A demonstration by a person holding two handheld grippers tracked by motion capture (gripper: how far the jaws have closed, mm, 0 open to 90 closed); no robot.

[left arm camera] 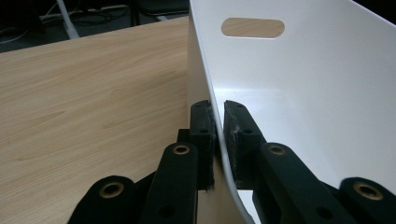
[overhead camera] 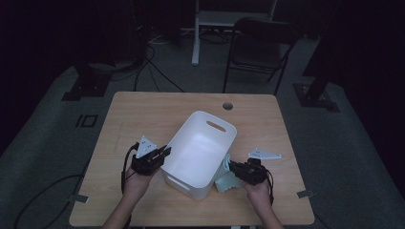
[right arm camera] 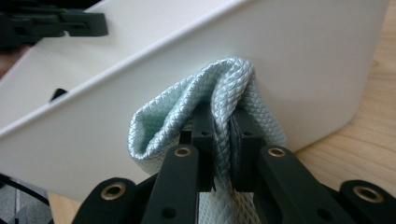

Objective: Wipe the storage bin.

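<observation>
Cloth (right arm camera: 210, 98): pale-green, quilted, soft, light; pinched at bunched fold by right tongs (right arm camera: 223, 126), hanging just beside white bin (overhead camera: 200, 152) outer wall, above worktop (overhead camera: 143, 114). Likely drapes, slips little; fold is good hold. Left tongs (left arm camera: 219, 140) clamp bin's thin rim.

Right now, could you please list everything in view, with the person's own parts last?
bin: one, white, near middle of the table, slot handle in its far wall, tilted.
cloth: one, pale blue-green, quilted texture, at the bin's right side near the front table edge.
table: one, light wood, round hole near its far edge.
folding chair: one, black, on the floor beyond the table.
cables: several, dark, on the grey floor behind the table.
left tool: one, black, shut on the bin's left wall.
right tool: one, black, shut on the cloth.
forearms and hands: two, entering from the bottom edge.
</observation>
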